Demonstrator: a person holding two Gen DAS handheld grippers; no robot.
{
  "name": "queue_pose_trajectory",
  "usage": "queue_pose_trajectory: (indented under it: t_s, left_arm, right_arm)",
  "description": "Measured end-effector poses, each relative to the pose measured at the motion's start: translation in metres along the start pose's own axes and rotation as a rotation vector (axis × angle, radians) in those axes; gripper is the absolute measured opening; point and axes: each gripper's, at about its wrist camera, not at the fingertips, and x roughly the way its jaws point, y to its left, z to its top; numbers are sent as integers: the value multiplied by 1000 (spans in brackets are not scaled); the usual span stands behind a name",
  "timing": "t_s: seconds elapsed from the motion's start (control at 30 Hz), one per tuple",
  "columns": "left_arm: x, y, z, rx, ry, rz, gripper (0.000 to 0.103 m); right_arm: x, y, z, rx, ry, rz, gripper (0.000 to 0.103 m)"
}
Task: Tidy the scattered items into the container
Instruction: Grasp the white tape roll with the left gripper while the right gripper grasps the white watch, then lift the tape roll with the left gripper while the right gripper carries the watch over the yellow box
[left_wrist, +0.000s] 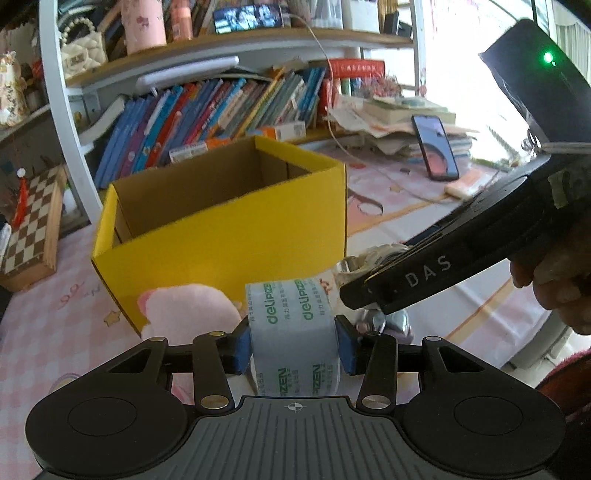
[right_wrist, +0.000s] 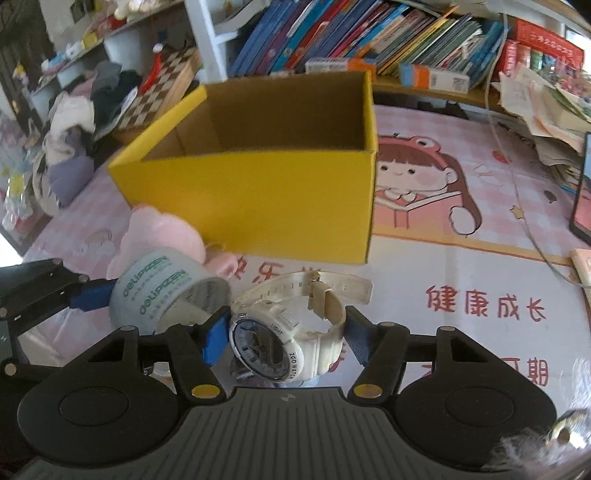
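Observation:
An open yellow cardboard box (left_wrist: 236, 236) stands on the pink table mat; it also shows in the right wrist view (right_wrist: 258, 199). My left gripper (left_wrist: 293, 349) is shut on a roll of clear tape (left_wrist: 293, 332), just in front of the box; the roll also shows in the right wrist view (right_wrist: 166, 291). My right gripper (right_wrist: 284, 339) is shut on a white wristwatch (right_wrist: 291, 332), right of the tape. A pink plush toy (left_wrist: 192, 306) lies against the box front; it also shows in the right wrist view (right_wrist: 162, 236).
A phone (left_wrist: 436, 147) leans on stacked papers at the back right, with a cable across the mat. A chessboard box (left_wrist: 33, 229) stands to the left. Bookshelves (left_wrist: 221, 110) line the back. Clothes (right_wrist: 74, 129) pile at far left.

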Motion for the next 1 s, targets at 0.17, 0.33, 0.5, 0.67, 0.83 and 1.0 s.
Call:
queue_pose_trajectory:
  t_s: [0.17,0.33,0.5,0.67,0.83,1.0]
  left_arm:
    - [-7,9,4,-45,-42,3,44]
    - [-16,21,6,-109,-101,-7,44]
    - [-17,33,7,-175,-117,-24,44]
    - [-12,4,13,63,-102,69,44]
    - [-10,-30,9,351,-131,152,43]
    - [-2,-45,1,507,-127,206,43]
  right_arm:
    - [-5,-4,1,23,-20,-6,62]
    - [-9,-1,1,20,-35,2,62]
    - [-6,0,1,13,-15,1,62]
    - [-3,1,-1,13,3,-8,62]
    - [-5,0,-3,20,-4,-19,62]
    - [-7,-5,-5,34,-5,-28,62]
